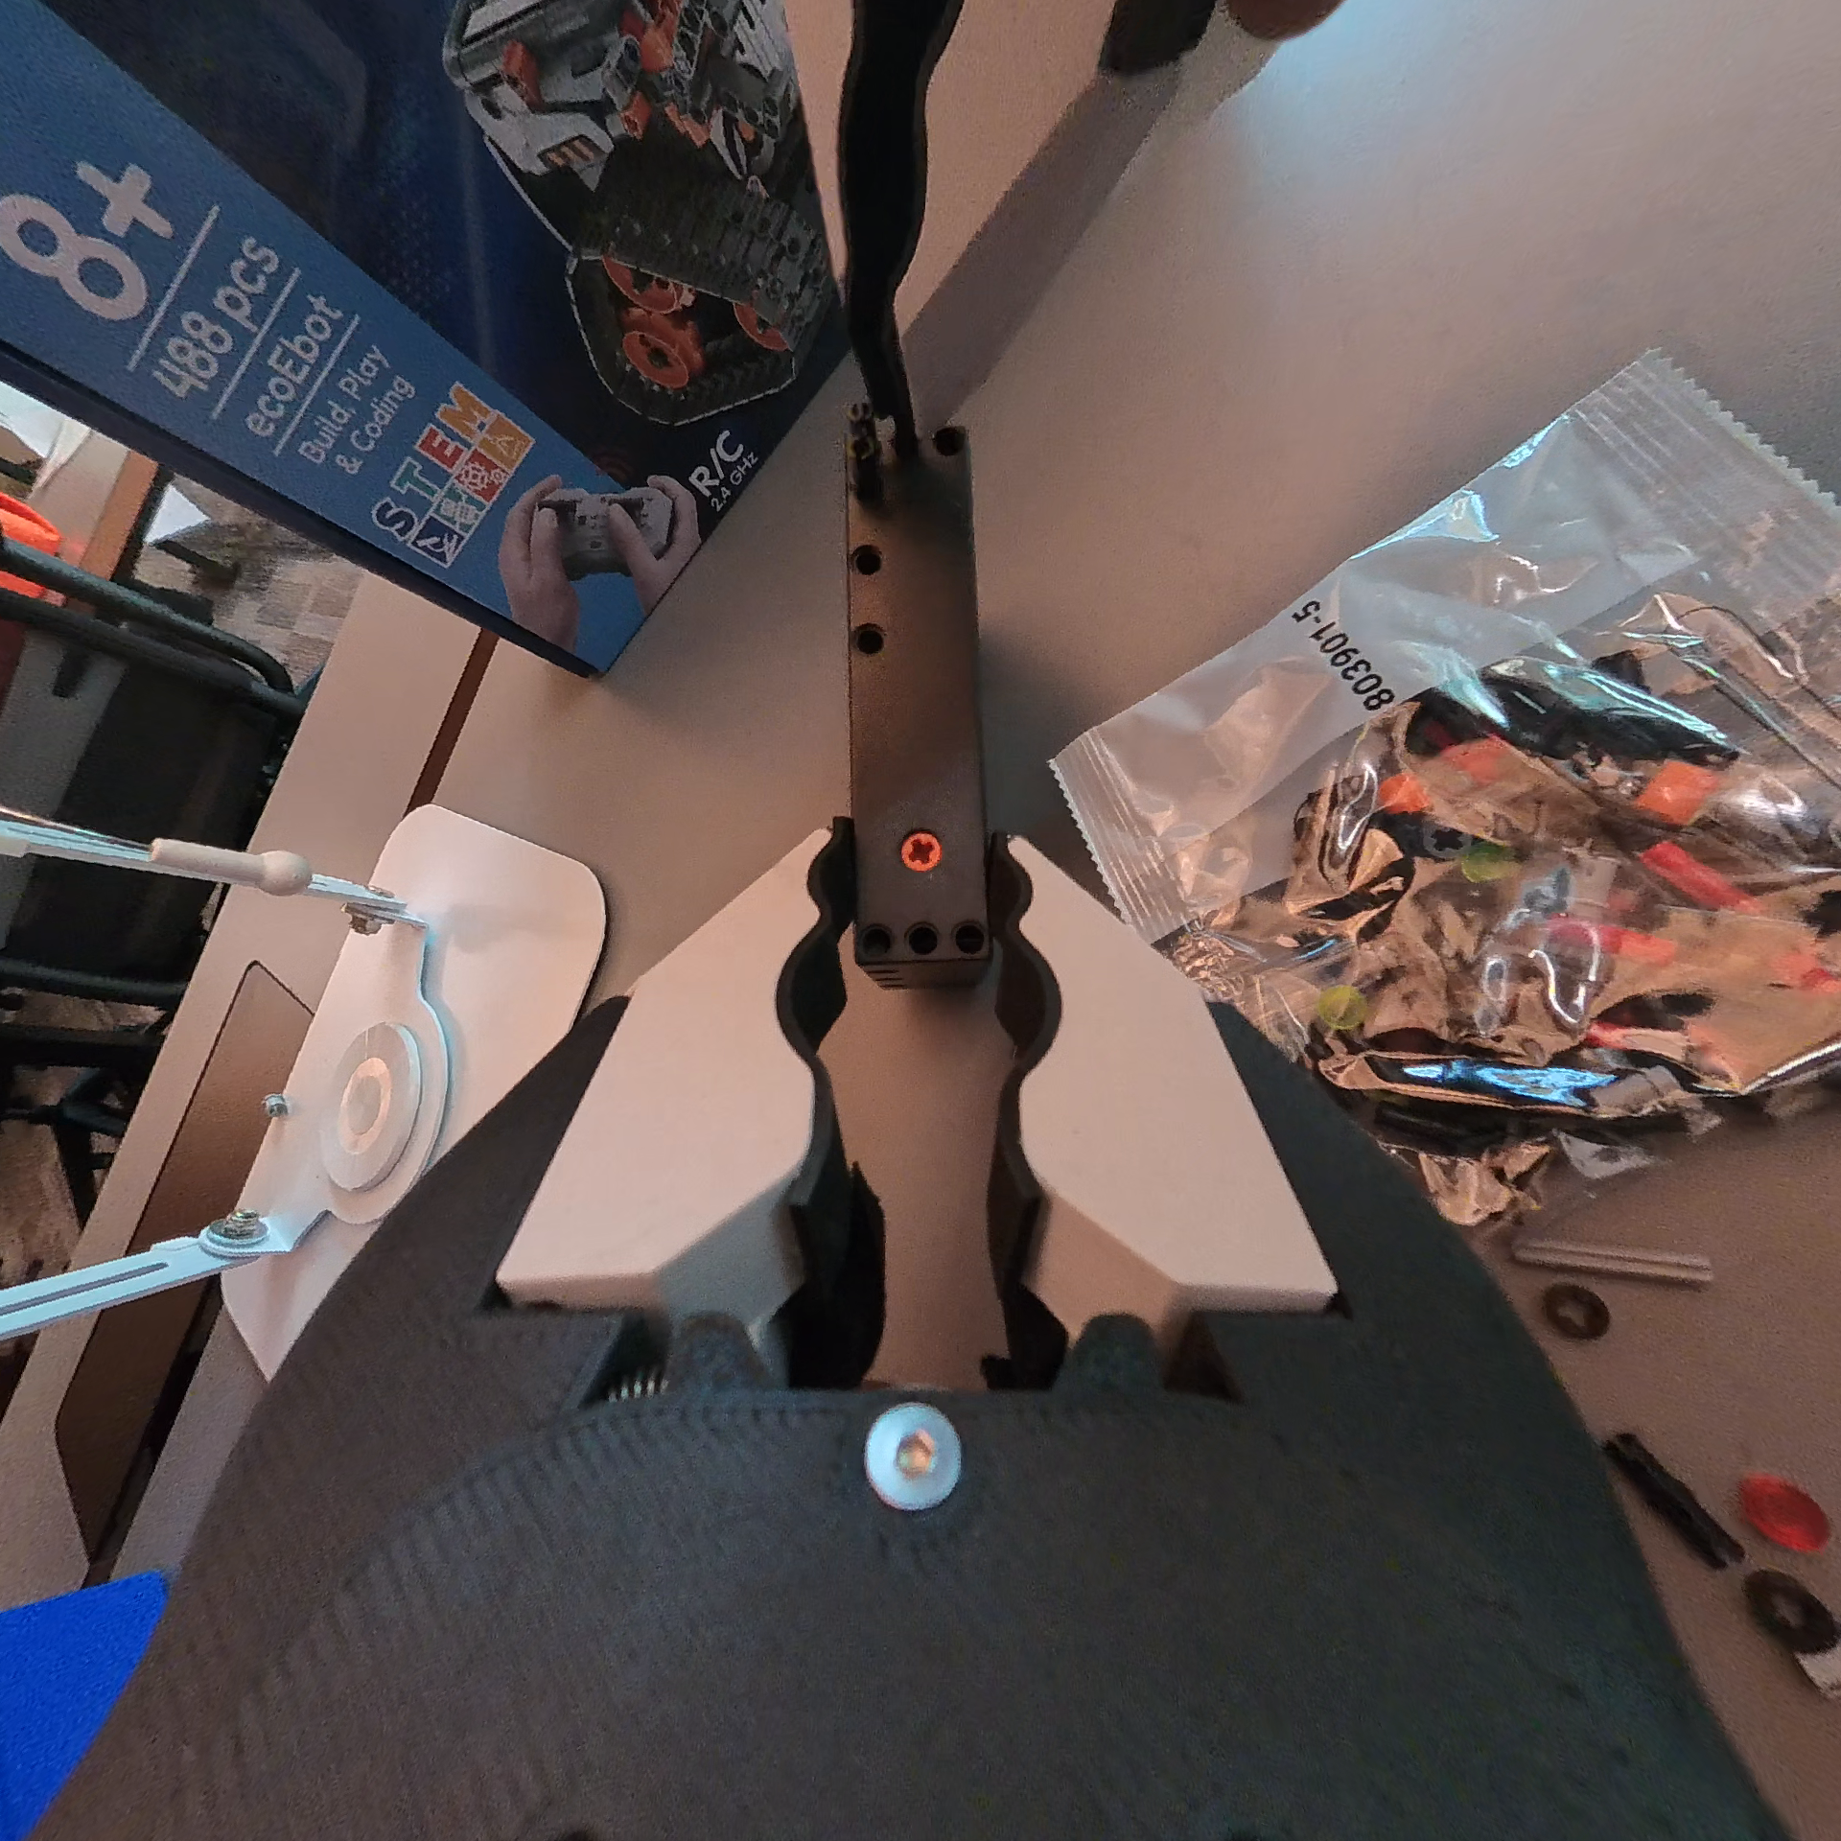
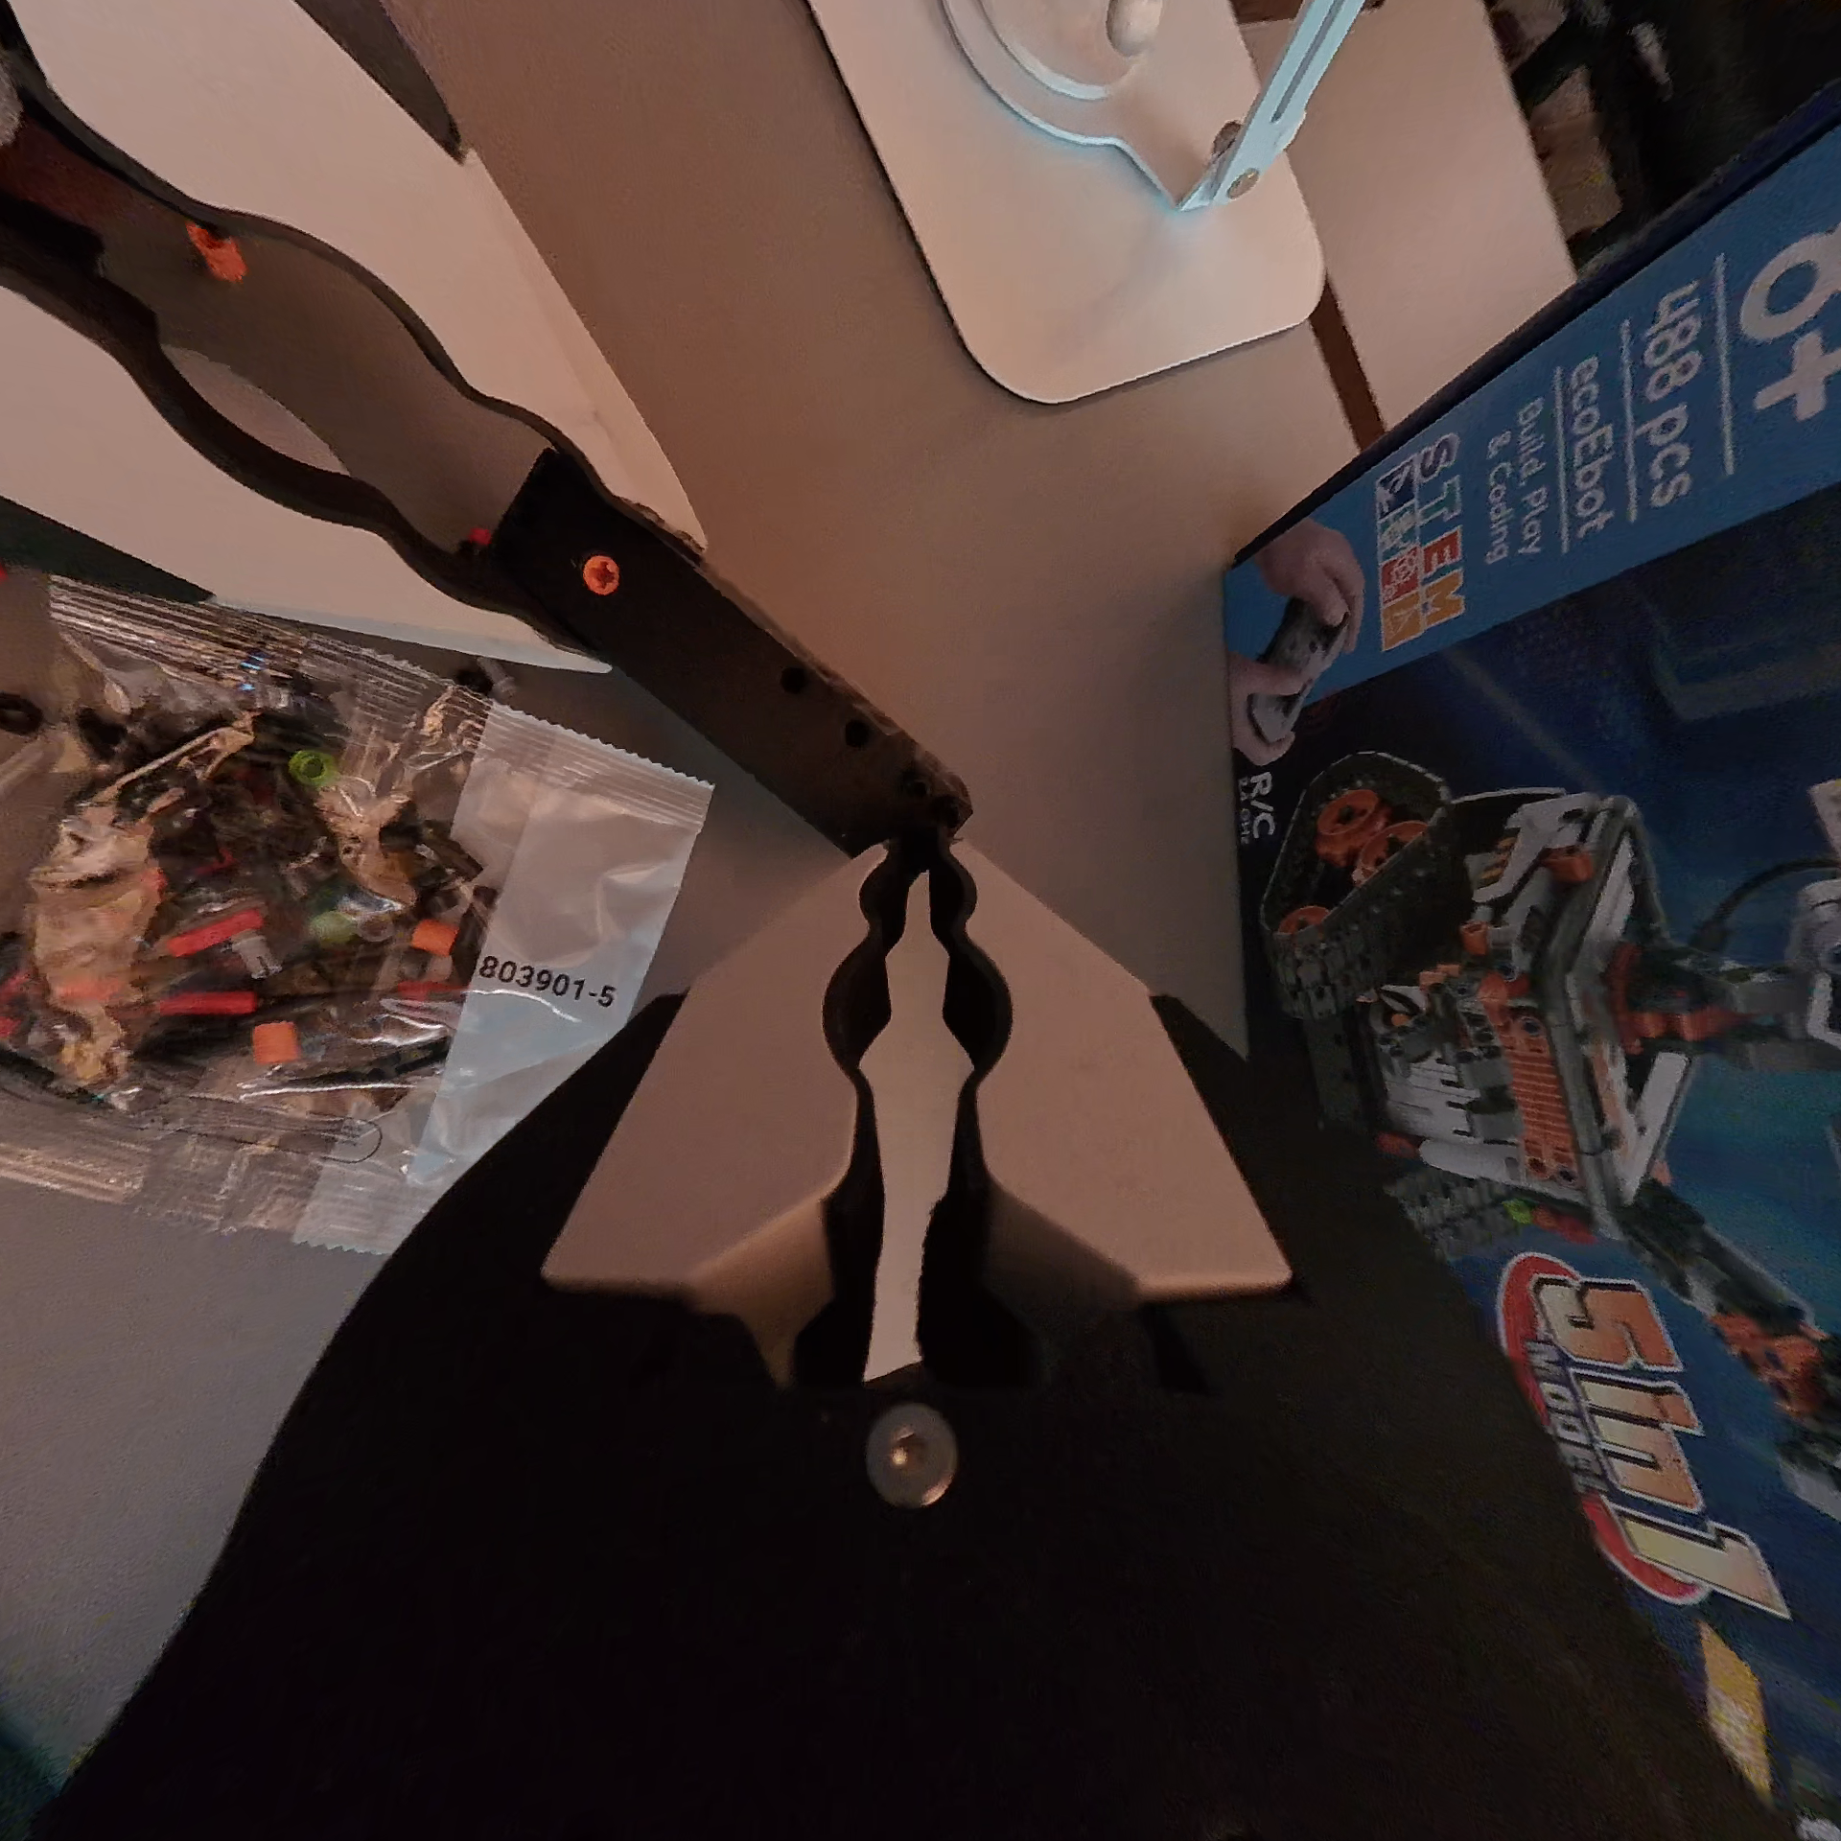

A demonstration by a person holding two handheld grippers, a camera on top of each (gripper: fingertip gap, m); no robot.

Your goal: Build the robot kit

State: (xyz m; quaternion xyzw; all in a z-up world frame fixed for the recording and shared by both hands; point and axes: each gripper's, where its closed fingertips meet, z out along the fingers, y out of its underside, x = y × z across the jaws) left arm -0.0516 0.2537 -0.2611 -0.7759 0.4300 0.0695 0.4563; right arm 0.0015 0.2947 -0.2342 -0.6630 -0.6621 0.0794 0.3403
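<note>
My left gripper (image 1: 919, 897) is shut on the near end of a long dark block (image 1: 912, 697) with round holes and an orange cross-shaped socket, held above the pale table (image 1: 1245, 299). My right gripper (image 2: 919, 862) is shut, its tips pinching a small dark pin at the block's far end (image 2: 931, 797). In the left wrist view the right gripper's fingers (image 1: 877, 199) come down from the top onto that far end (image 1: 867, 448). In the right wrist view the block (image 2: 717, 638) runs up-left to the left gripper's fingers (image 2: 299, 329).
A clear plastic bag of small orange, black and green parts (image 1: 1514, 897) (image 2: 249, 897) lies on the table. A blue toy-kit box (image 1: 398, 349) (image 2: 1544, 797) stands beside it. A white lamp base with metal arms (image 1: 398, 1046) (image 2: 1096, 199) sits near the table edge. Loose rings, a red disc (image 1: 1783, 1514) and pins lie nearby. My hands' fingertips stand some 8 cm from each other. Measured from the fingertips, the red disc (image 1: 1783, 1514) is 15 cm or so from the left gripper and 20 cm from the right.
</note>
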